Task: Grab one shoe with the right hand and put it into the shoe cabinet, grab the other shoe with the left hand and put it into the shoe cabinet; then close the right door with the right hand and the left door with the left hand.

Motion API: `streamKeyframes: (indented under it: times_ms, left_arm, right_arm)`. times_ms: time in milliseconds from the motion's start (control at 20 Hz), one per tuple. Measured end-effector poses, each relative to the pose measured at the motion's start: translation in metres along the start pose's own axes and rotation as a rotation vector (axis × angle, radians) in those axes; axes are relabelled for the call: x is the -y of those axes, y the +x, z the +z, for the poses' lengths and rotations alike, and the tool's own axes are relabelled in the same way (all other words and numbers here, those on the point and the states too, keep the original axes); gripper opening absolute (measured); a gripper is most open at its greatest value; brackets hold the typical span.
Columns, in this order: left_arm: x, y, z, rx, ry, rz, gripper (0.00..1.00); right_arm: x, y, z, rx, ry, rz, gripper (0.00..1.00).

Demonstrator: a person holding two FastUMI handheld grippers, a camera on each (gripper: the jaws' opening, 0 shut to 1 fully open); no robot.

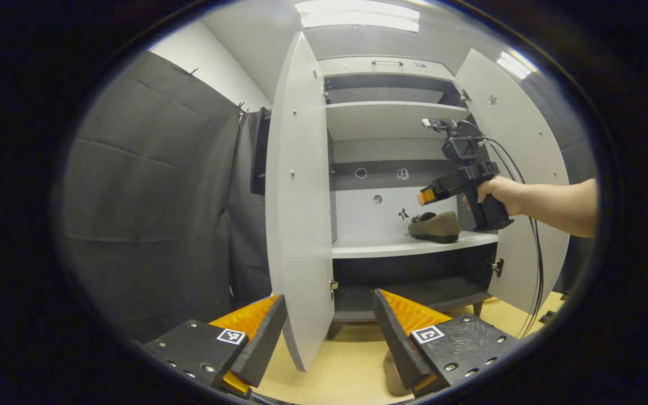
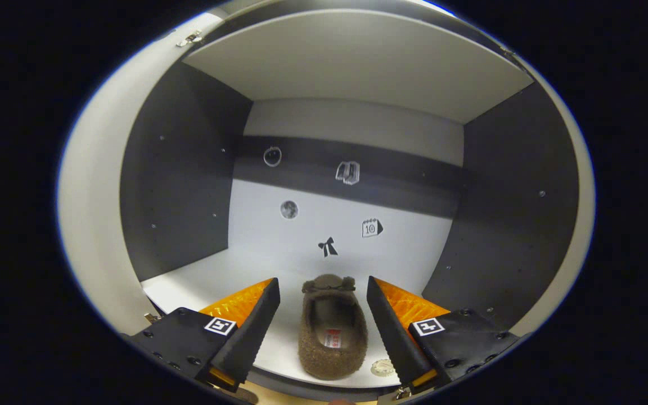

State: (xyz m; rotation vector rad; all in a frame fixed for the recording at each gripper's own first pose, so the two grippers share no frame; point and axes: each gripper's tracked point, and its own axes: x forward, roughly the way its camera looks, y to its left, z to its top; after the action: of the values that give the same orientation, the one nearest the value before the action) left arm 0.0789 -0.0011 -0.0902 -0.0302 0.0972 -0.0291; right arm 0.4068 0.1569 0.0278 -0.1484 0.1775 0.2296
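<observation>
Brown shoe on the cabinet shelf, untouched between the released right gripper's fingers.

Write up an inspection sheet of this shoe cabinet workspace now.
Surface: pale floor; white shelf.
Job's things: one shoe on the shelf; second shoe on the floor; left door and right door open.
Clutter: nothing seen.
Grippers: left hand-held gripper open near the floor; right hand-held gripper open, straddling the shelved shoe.
Cables: black cables hang from the right hand-held gripper.
Surroundings: black cloth wall.
</observation>
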Motion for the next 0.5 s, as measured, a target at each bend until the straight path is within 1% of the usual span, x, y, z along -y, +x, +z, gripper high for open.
streamKeyframes:
  times_ms: [150, 250, 450, 500]
  left_arm:
    - [0.013, 0.008, -0.01, -0.026, -0.005, -0.043, 0.9]
    - [0.022, 0.015, -0.017, -0.044, -0.011, -0.071, 0.9]
    - [0.036, 0.028, -0.035, -0.073, -0.008, -0.115, 0.9]
    - [0.04, 0.031, -0.041, -0.084, -0.006, -0.128, 0.9]
  right_arm:
    - [0.003, -0.038, 0.011, 0.076, 0.011, 0.016, 0.98]
    - [0.012, -0.065, 0.013, 0.119, 0.028, 0.002, 0.98]
    - [0.022, -0.112, 0.0, 0.145, 0.048, 0.003, 0.98]
    - [0.03, -0.121, -0.007, 0.144, 0.041, -0.011, 0.98]
